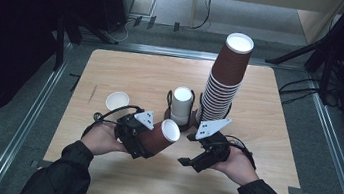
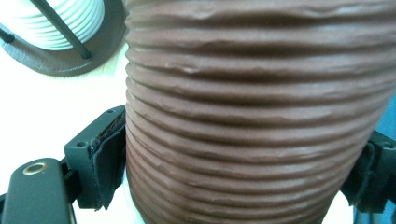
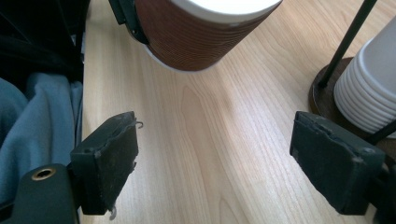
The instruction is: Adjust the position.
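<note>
My left gripper (image 1: 146, 143) is shut on a brown ribbed paper cup (image 1: 160, 137), which it holds tilted above the table with the white rim toward the middle. In the left gripper view both pads (image 2: 109, 158) press the ribbed cup wall (image 2: 252, 107). To its right my right gripper (image 1: 187, 149) stands open just above the wood, with nothing between its jaws (image 3: 229, 163). In the right gripper view the held cup (image 3: 201, 32) hangs ahead of them at the top.
A tall stack of brown cups (image 1: 225, 79) leans in a wire holder behind the right gripper. A shorter stack of white cups (image 1: 181, 104) stands in a second holder (image 3: 327, 88) beside it. A single white cup (image 1: 117, 101) sits on the table (image 1: 128, 71) at the left.
</note>
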